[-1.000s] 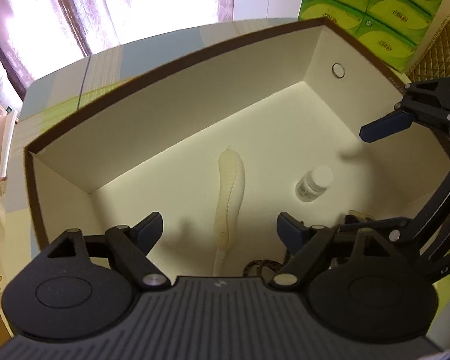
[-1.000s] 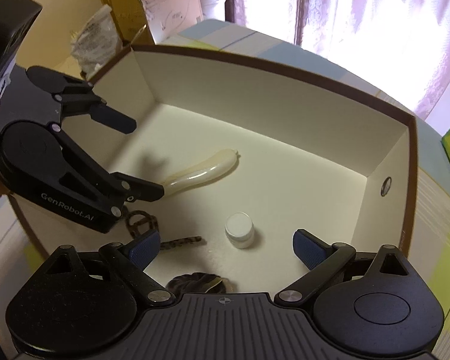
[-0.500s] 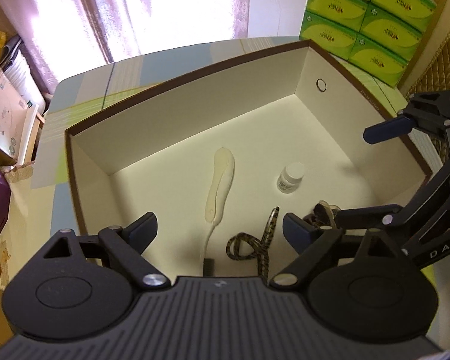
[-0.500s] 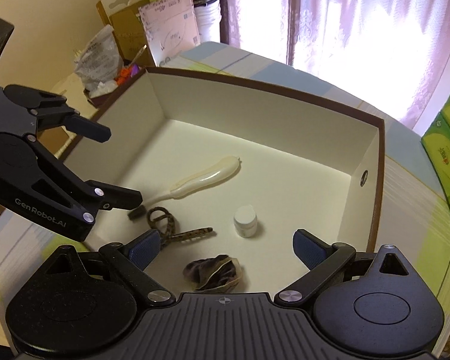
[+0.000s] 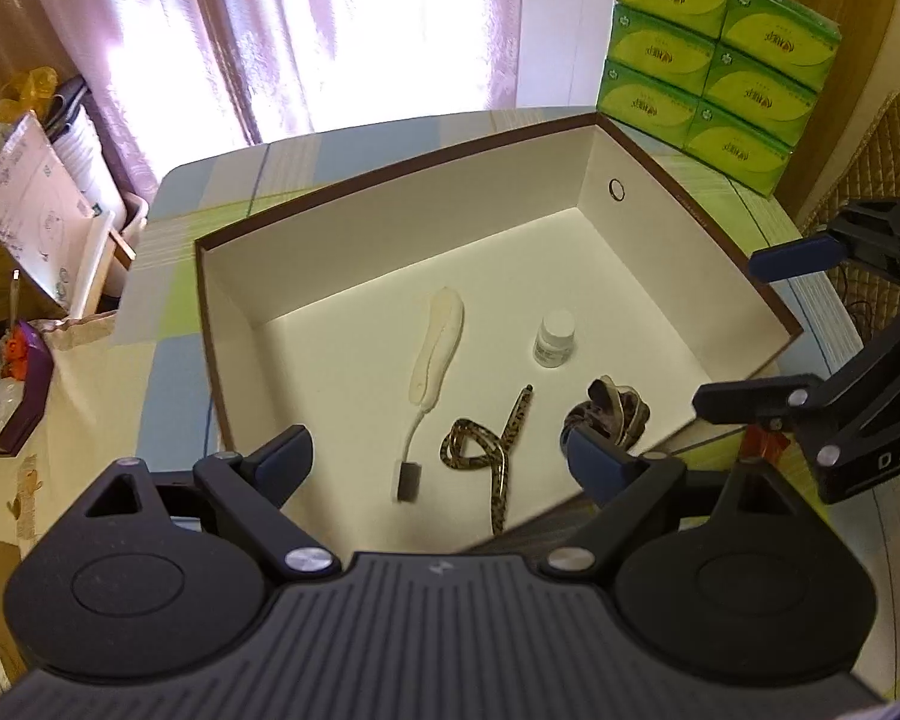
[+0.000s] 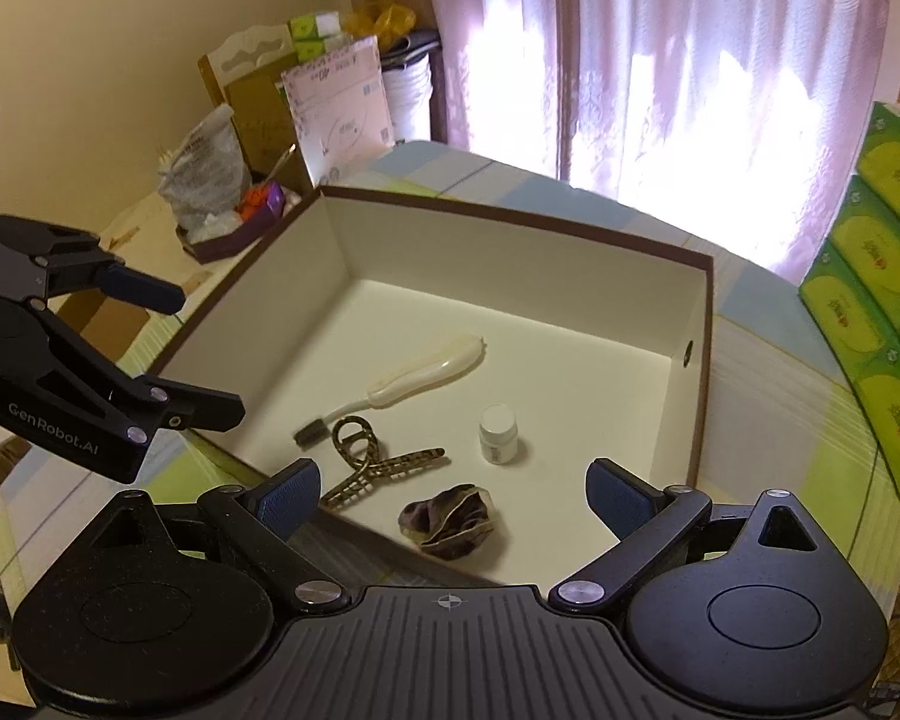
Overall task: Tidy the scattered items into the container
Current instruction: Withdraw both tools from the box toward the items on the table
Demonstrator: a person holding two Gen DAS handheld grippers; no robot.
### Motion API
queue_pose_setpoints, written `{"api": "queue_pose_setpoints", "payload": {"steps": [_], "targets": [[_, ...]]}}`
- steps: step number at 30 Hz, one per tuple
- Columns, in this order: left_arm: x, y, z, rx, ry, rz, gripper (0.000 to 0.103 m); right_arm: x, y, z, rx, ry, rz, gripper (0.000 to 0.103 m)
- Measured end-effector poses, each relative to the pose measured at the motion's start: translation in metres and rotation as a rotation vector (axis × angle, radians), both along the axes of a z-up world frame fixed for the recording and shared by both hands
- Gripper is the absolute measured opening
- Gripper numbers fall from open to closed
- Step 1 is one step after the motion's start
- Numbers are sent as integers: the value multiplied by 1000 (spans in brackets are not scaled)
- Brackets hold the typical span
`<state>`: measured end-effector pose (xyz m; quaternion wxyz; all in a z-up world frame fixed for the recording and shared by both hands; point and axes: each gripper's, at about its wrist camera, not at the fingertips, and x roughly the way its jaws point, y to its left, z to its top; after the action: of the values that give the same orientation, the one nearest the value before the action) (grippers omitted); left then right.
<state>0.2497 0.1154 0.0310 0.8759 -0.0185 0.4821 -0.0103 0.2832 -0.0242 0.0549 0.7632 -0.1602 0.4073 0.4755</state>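
Both my grippers, left gripper (image 5: pixel 435 462) and right gripper (image 6: pixel 453 489), are spread wide and empty above the box (image 5: pixel 690 222). Brush (image 5: pixel 438 348), bottle (image 5: pixel 555 339), strap (image 5: pixel 492 450) and pouch (image 6: pixel 450 519) are inside; I'd scan the surface (image 5: pixel 222 180) for strays.

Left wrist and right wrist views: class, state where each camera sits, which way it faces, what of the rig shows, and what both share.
Left wrist: on the left gripper, looking down into the box; the right gripper shows at right.
Right wrist: on the right gripper, facing the box from the opposite side; the left gripper shows at left.
Shared: box, white bottle, patterned strap.
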Motion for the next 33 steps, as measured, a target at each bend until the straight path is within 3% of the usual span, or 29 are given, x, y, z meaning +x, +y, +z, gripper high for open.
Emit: {"api": "queue_pose_setpoints", "payload": {"steps": [16,33], "targets": [[-64,-29,25,45,-59,22,93,-49,-41,24,62,-69,-22,100],[-112,-63,13,74,-66,58,93,-80,-74,25,104,-108,-80,100]]}}
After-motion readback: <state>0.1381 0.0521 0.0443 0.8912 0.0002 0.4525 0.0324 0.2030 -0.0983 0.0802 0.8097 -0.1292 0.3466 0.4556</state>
